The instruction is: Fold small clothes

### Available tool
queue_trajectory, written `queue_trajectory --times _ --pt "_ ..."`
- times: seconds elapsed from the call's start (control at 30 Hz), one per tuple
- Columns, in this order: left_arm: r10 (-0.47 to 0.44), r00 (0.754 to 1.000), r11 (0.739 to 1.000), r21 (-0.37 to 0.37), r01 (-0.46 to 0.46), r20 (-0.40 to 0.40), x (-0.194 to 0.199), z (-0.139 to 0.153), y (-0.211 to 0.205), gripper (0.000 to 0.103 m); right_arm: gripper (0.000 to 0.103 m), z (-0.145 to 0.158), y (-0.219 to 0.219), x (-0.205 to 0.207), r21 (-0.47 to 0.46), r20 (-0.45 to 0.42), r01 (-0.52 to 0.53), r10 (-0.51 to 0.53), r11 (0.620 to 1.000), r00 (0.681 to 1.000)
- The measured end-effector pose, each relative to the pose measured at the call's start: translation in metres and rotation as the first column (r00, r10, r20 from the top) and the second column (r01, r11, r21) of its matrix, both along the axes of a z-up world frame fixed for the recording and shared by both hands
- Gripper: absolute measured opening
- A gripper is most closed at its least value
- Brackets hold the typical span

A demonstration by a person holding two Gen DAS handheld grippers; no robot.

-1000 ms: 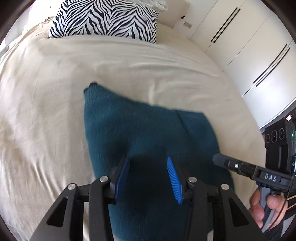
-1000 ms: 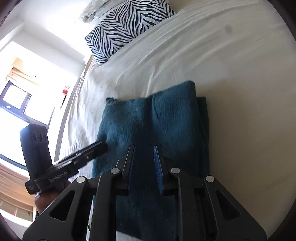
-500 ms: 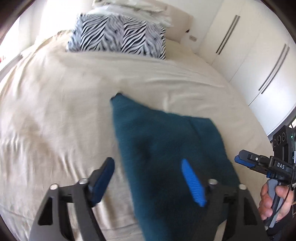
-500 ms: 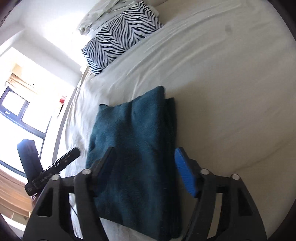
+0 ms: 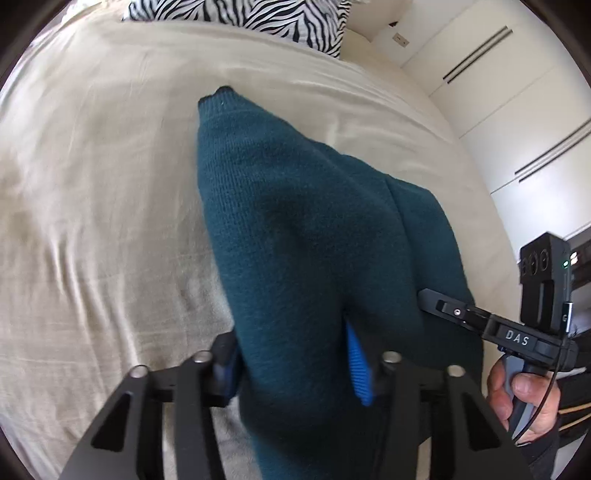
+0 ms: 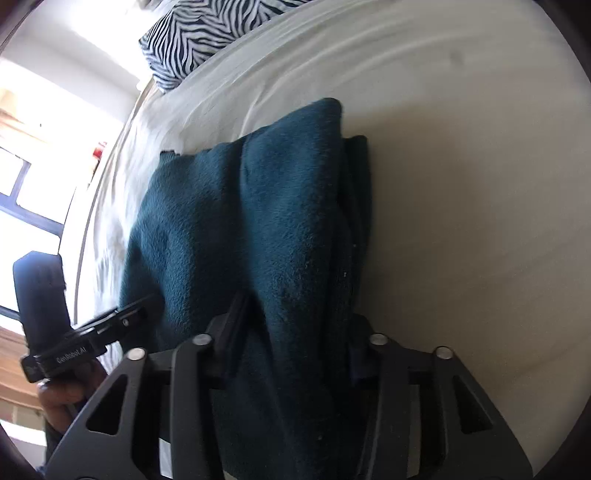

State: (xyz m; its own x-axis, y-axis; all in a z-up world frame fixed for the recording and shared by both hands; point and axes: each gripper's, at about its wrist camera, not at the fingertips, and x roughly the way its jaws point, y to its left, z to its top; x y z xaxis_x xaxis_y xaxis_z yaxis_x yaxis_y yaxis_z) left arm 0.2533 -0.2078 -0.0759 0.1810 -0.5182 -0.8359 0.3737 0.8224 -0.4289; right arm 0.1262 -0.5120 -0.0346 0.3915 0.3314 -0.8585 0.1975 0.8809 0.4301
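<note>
A folded teal knit sweater lies on the cream bedsheet; it also shows in the right wrist view. My left gripper has its blue-padded fingers around the sweater's near left edge, with thick fabric bunched between them. My right gripper has its fingers around the near right edge, the fabric rising between them. The right gripper also shows in the left wrist view, at the sweater's right side. The left gripper shows in the right wrist view. The fingertips are partly hidden by fabric.
A zebra-print pillow lies at the head of the bed, also in the right wrist view. White wardrobe doors stand to the right. A bright window is on the left side.
Both grippers were wide open half a second ago. They have moved down onto the sweater's near edge and closed on the fabric, which now bunches up between the fingers.
</note>
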Motion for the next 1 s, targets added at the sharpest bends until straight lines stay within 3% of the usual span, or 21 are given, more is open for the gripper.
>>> queue_trajectory --times 0.07,0.13,0.23,0.43,0.57,0.67,0.77,0.87,0.93,1.0 --pt "-0.005 1.000 1.000 0.016 0.005 0.017 -0.005 0.007 0.002 0.042 0.024 0.011 0.016 -0.004 -0.098 0.011 -0.014 0.015 0.995 1.000" --pt "-0.011 0.999 1.000 0.025 0.010 0.034 -0.012 0.016 0.006 0.040 0.022 0.026 0.037 -0.007 -0.185 0.030 -0.025 0.031 0.982 0.999" --pt "-0.024 0.996 0.999 0.045 0.021 0.088 -0.031 0.039 0.022 0.039 0.021 0.052 0.063 -0.023 -0.234 0.068 -0.048 0.066 0.971 0.996" --pt "-0.008 0.984 0.999 0.038 0.001 0.175 -0.084 0.088 0.101 0.040 0.021 0.099 0.134 -0.072 -0.229 0.160 -0.118 0.157 0.966 0.975" --pt "0.030 0.980 0.998 0.049 -0.040 0.196 -0.118 0.095 0.157 0.040 0.021 0.110 0.189 -0.099 -0.197 0.191 -0.189 0.227 0.962 0.955" --pt "0.054 0.976 0.995 0.069 -0.071 0.211 -0.134 0.087 0.188 0.040 0.021 0.101 0.234 -0.104 -0.188 0.189 -0.231 0.267 0.954 0.945" --pt "0.081 0.981 0.993 0.066 -0.094 0.175 -0.134 0.060 0.204 0.041 0.021 0.080 0.254 -0.103 -0.147 0.170 -0.237 0.260 0.960 0.950" --pt "0.096 0.987 0.987 0.116 -0.111 0.130 -0.128 0.018 0.214 0.046 0.021 0.049 0.257 -0.101 -0.104 0.132 -0.220 0.232 0.970 0.964" --pt "0.118 0.984 0.990 0.065 -0.127 0.131 -0.128 0.004 0.222 0.052 0.022 0.023 0.244 -0.104 -0.064 0.090 -0.186 0.191 0.980 0.977" --pt "0.124 0.984 0.990 0.052 -0.131 0.126 -0.130 0.002 0.223 0.053 0.026 0.002 0.228 -0.106 0.041 0.078 -0.142 0.139 0.989 0.987"
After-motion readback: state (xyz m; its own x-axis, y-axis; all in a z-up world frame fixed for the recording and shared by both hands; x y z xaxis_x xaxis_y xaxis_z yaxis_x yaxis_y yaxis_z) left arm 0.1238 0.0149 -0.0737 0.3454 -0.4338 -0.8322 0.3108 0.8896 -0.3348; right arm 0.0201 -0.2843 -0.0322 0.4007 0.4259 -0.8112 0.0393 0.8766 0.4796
